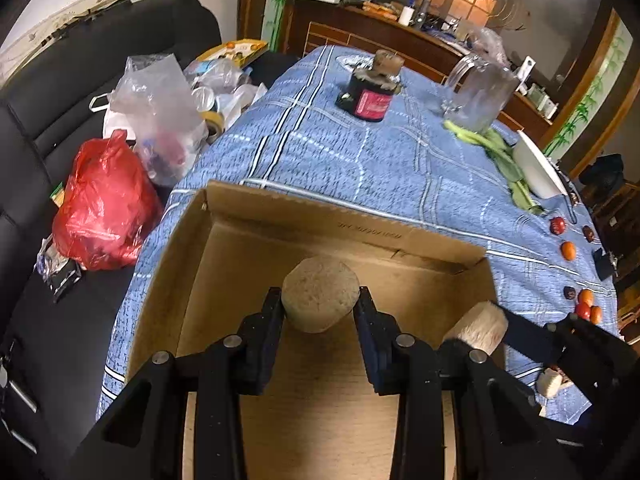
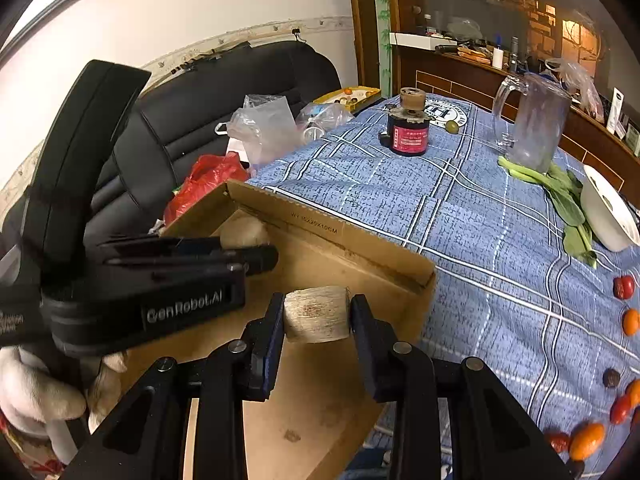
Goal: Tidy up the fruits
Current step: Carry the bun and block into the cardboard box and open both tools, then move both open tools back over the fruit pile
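Note:
An open cardboard box (image 1: 304,220) (image 2: 320,232) stands at the near end of the blue checked tablecloth. My left gripper (image 1: 319,294) is shut on a beige round chunk (image 1: 320,276) and hangs over the box's inside. My right gripper (image 2: 318,300) is shut on a whitish cylindrical chunk (image 2: 316,316) above the box's right part. In the left wrist view the right gripper (image 1: 480,332) shows at the right with its chunk (image 1: 478,326). The right wrist view shows the left gripper (image 2: 256,248) side-on, held by a white-gloved hand (image 2: 36,392). Small red and orange fruits (image 1: 568,251) (image 2: 630,322) lie loose at the cloth's right edge.
Farther along the table stand a black canister with a red label (image 1: 370,96), a clear pitcher (image 1: 480,96), leafy greens (image 1: 504,156) and a white bowl (image 1: 538,172). A black sofa (image 1: 48,112) on the left carries a red bag (image 1: 104,204) and clear plastic bags (image 1: 160,112).

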Motion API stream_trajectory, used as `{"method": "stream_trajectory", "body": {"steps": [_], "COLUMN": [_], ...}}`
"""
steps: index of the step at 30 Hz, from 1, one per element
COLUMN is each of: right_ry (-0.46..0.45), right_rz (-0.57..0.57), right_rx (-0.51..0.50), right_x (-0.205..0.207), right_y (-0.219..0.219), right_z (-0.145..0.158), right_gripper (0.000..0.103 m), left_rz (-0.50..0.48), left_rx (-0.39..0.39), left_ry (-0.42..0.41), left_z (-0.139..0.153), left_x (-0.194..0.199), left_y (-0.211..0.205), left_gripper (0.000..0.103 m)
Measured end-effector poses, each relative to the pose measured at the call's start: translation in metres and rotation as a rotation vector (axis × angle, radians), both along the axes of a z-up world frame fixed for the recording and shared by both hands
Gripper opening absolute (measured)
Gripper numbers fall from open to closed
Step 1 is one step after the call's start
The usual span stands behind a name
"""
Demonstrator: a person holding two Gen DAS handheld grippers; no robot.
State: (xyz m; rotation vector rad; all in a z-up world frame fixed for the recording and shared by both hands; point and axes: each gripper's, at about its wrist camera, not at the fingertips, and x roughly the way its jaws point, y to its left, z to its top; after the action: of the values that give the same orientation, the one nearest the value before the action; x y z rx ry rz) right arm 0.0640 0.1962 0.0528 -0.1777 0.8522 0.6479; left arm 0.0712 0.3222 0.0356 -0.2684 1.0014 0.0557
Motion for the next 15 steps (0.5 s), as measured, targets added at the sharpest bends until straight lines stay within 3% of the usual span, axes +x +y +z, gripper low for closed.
{"method": "stream_trajectory", "body": {"steps": [2,6,8,10,15], "right_ry": [-0.002,-0.027,-0.044,-0.052,-0.065], "right_rz": [0.001,-0.008,-0.013,-0.013,-0.038], "right_rx": [-0.014,-0.047,-0.054,-0.046,0.02], "right_x": [0.002,0.005,0.005,0.003,-0.011], "right_y": [0.003,0.008,0.009,0.007,-0.018], "right_z": [-0.003,-0.008,-0.007,-0.004,0.016], "right_gripper": [0.037,0.037,0.043,0.062,0.065], "left_rz": [0.007,0.028,0.04,0.051,0.061], "left_rx": [-0.002,-0.01,-0.016,-0.028,-0.045], "left_ry": [0.012,-0.001,-0.01,-0.011,-0.031], "left_z": [-0.003,-0.002,0.001,0.003,0.012], "left_x": [0.001,-0.001,-0.003,-0.006,-0.029], "left_y": [0.002,0.006,0.008,0.01,0.005], "left_gripper": [0.035,0.048,0.053,0.054,0.057]}}
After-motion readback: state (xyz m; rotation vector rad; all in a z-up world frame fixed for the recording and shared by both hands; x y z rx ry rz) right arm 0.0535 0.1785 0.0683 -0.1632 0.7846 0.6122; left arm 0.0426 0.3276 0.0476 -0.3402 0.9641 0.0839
